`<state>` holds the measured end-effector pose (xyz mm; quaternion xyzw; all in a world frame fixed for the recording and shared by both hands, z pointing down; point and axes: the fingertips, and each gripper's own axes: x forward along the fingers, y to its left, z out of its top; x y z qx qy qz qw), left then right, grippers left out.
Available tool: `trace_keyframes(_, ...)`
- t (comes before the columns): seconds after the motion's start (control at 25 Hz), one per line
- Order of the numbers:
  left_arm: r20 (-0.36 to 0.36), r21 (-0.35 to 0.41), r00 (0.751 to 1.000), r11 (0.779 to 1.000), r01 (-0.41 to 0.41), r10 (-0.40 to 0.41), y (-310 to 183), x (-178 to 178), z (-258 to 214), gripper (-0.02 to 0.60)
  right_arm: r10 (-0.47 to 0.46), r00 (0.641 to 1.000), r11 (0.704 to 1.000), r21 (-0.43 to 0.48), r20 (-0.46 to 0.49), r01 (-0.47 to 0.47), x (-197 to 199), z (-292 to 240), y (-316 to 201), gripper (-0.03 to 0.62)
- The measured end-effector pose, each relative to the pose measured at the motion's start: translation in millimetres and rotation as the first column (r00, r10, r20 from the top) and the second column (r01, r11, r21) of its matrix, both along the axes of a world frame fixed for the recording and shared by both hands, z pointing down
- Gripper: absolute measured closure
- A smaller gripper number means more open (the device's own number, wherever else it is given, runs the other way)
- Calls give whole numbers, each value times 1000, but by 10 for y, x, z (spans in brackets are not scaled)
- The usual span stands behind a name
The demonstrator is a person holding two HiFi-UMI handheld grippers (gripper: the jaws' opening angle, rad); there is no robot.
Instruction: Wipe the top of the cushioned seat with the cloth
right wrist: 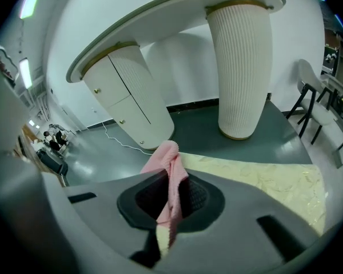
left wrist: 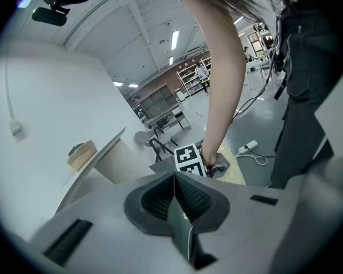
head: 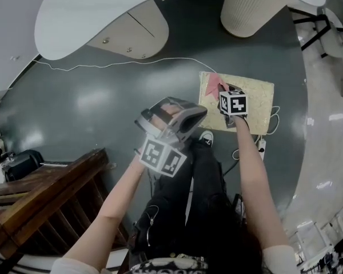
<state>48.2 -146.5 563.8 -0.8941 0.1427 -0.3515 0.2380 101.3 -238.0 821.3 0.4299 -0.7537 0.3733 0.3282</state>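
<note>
The cushioned seat [head: 254, 99] is a pale yellow rectangle low on the dark floor, also seen ahead in the right gripper view [right wrist: 268, 176]. My right gripper [head: 222, 92] hovers over its left end, shut on a pink cloth [head: 215, 83]. In the right gripper view the cloth [right wrist: 170, 176] stands up from between the jaws of that gripper [right wrist: 170, 197], over the seat's near edge. My left gripper [head: 170, 114] is held up left of the seat, away from it. Its jaws [left wrist: 174, 196] meet with nothing between them. It looks across at the right gripper's marker cube [left wrist: 188, 158].
A white table on ribbed column legs [right wrist: 240, 67] and a cabinet pedestal [head: 131, 36] stands beyond the seat. A white cable [head: 120, 64] crosses the floor. A power strip [head: 262, 146] lies by the seat's near right. Wooden steps [head: 46, 198] are at lower left, chairs [head: 326, 33] at right.
</note>
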Motion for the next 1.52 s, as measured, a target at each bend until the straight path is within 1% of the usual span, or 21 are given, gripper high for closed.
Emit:
trace_keyframes(0.12,-2,-14,1000,1000,-1,1,7,20,35,575,30,999,1000,-3,-34,-30,326,13,22,585)
trace_keyframes(0.28,-7,-24,1000,1000,-9,9,9,84,67,575,86,991,996,-10,-101,-87,888,11,72,585)
trace_keyframes(0.6,-11,-23,999,999,-42,42,-51,252,83,575,200,959,979,-7,-201,-206,1873,-7,168,585)
trace_keyframes(0.76,-7,-25,998,998,-61,61,-23,309,82,575,234,941,970,-5,-243,-243,2216,-35,239,585)
trace_keyframes(0.92,-2,-31,997,997,-74,74,26,317,99,575,245,925,966,-9,-288,-259,2461,-53,328,585)
trace_keyframes(1.0,-1,-35,997,997,-75,75,50,303,95,575,250,923,965,1,-291,-261,2498,-103,358,585)
trace_keyframes(1.12,0,-42,997,996,-74,74,85,293,60,575,246,941,969,43,-231,-243,2371,-289,358,585)
trace_keyframes(1.32,0,-53,998,996,-66,66,123,266,-23,575,173,977,982,94,-127,-162,1876,-608,394,585)
trace_keyframes(1.52,4,-48,999,998,-47,47,121,223,-107,575,86,996,991,101,-28,-83,1238,-702,444,585)
